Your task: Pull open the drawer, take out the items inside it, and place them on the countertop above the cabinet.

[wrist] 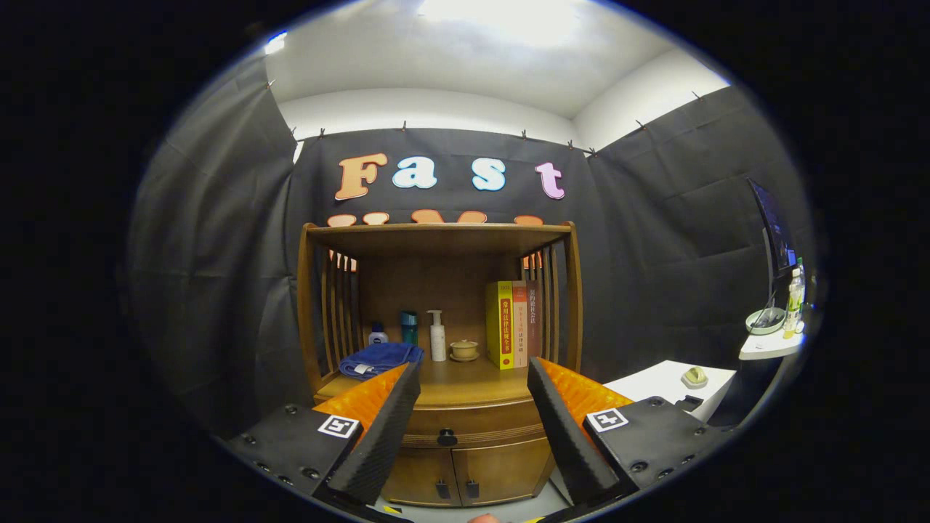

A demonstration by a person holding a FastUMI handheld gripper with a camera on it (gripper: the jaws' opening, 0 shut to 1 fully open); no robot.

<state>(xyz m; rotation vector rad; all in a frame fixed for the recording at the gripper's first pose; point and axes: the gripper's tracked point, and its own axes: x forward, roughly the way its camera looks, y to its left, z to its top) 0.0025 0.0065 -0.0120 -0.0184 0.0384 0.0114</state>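
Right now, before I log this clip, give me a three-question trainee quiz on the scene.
1. True or false: the drawer is already pulled open.
2. What lies on the countertop nearest the left finger: A towel, B books, C cup?
3. Fill in: the tongs stand ____, holding nothing.

Key: 1 false, the drawer is closed, its knob between the fingers. 2 A, the blue towel. 3 open.
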